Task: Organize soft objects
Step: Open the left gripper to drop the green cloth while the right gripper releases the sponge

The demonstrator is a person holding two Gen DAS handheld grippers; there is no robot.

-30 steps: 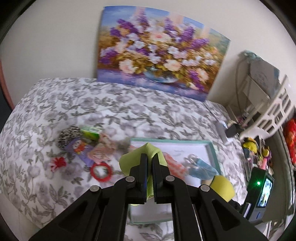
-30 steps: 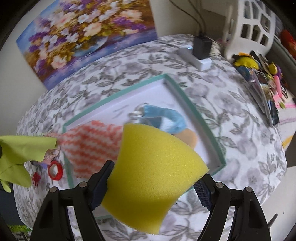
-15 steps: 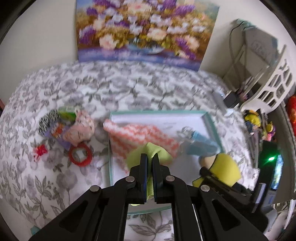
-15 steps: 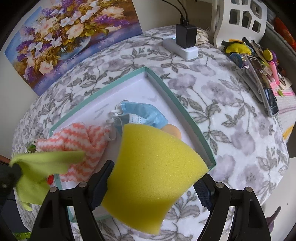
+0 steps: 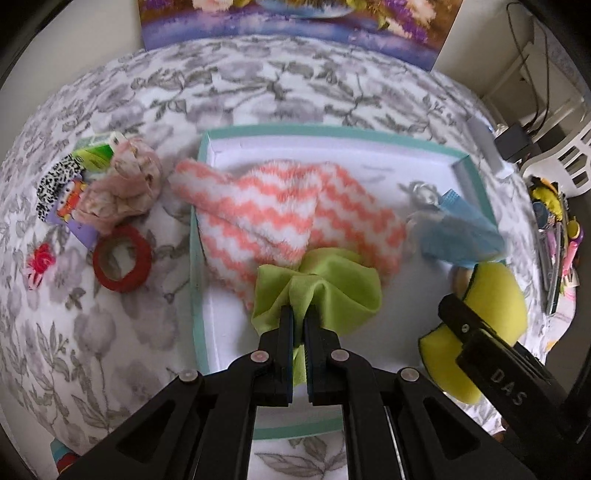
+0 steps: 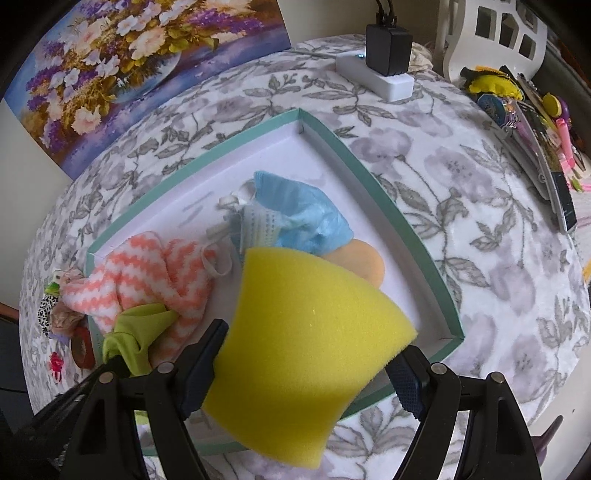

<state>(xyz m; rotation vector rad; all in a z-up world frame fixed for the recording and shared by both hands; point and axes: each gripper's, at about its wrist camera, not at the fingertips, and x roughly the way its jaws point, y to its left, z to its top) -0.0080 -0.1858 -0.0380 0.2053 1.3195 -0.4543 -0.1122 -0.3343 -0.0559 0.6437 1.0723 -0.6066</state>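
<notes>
two hand-held grippers hung over a shallow white box with a teal rim (image 5: 195, 236), which sat on a surface covered by a grey-and-white flowered cloth (image 5: 258, 88). the step in hand looked like the drop-off: both grippers carried soft things above the box, ready to add them to what already lay inside.

the left gripper (image 5: 299, 314) was clenched tight on a bunched green cloth (image 5: 332, 284), which fanned out above the fingertips and hung over the near half of the box, right by a fluffy orange-and-white zigzag towel (image 5: 280, 210); whether the two touched could not be told. the right gripper (image 6: 306, 362) held a yellow sponge (image 6: 295, 332) between widely spread jaws, the sponge bowed by the squeeze, above the box's near right corner. a crumpled blue face mask (image 6: 303, 214) and a round peach pad (image 6: 362, 262) lay in the box just beyond the sponge.

the next move probably called for lowering each item onto bare white floor of the box and letting the jaws go, the green cloth beside the towel and the sponge near the corner, without dragging the items already placed.

outside the box, to its left, lay a small heap: a pink scrunched fabric (image 5: 125, 188), a black-and-white spotted band (image 5: 55, 181), a red tape ring (image 5: 122, 258) and a small red flower (image 5: 40, 258). a flower painting (image 6: 122, 62) leaned on the wall behind. a white power strip with a black plug (image 6: 388, 62) sat at the far edge, beside a white lattice chair (image 6: 491, 33) and a cluttered side shelf.
</notes>
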